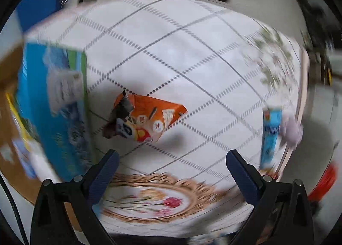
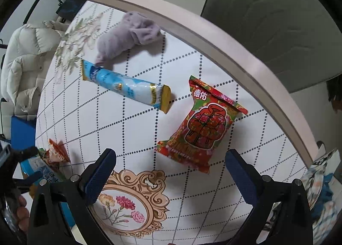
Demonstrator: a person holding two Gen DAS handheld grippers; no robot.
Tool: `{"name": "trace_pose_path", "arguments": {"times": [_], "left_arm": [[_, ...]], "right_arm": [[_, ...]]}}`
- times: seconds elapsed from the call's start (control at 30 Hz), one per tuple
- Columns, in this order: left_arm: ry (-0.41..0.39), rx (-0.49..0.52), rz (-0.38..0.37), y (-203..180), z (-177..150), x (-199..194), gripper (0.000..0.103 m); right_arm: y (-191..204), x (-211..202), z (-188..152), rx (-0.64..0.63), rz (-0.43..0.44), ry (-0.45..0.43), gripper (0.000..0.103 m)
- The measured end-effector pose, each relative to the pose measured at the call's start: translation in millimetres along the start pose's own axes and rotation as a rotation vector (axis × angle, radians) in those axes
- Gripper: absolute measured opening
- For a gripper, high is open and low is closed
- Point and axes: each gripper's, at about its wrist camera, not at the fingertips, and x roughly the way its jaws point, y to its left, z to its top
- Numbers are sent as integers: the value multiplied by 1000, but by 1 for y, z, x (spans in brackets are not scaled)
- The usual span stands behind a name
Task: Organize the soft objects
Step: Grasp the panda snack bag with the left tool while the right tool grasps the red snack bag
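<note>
Claws both spread and empty: right claw (image 2: 170, 155) should drop squarely over the red pack (image 2: 201, 125), while left claw (image 1: 172, 156) pinches the orange packet (image 1: 147, 119) mid-body

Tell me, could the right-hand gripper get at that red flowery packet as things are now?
Probably yes. The right gripper is open and holds nothing, and the red flowery packet lies flat on the tablecloth just ahead of its fingertips, with nothing between them or on top of it.
</note>
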Motion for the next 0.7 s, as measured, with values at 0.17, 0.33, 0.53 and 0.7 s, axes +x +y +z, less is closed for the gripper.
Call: {"name": "trace_pose_path", "arguments": {"times": [0.17,0.33,0.53,0.7], "left_arm": [[35,-211,-60,20,12,29,102],[31,-304,-49,30,25,48,102],[-6,-298,-28,26,30,51,49],[-50,-149,31,8,31,50,43]], "right_arm": [[-5,17,8,35,3,15,103],[-10,28,15,67,9,31,103],[-15,53,25,115,14,80,103],[-16,66,24,97,-75,84,81]]}}
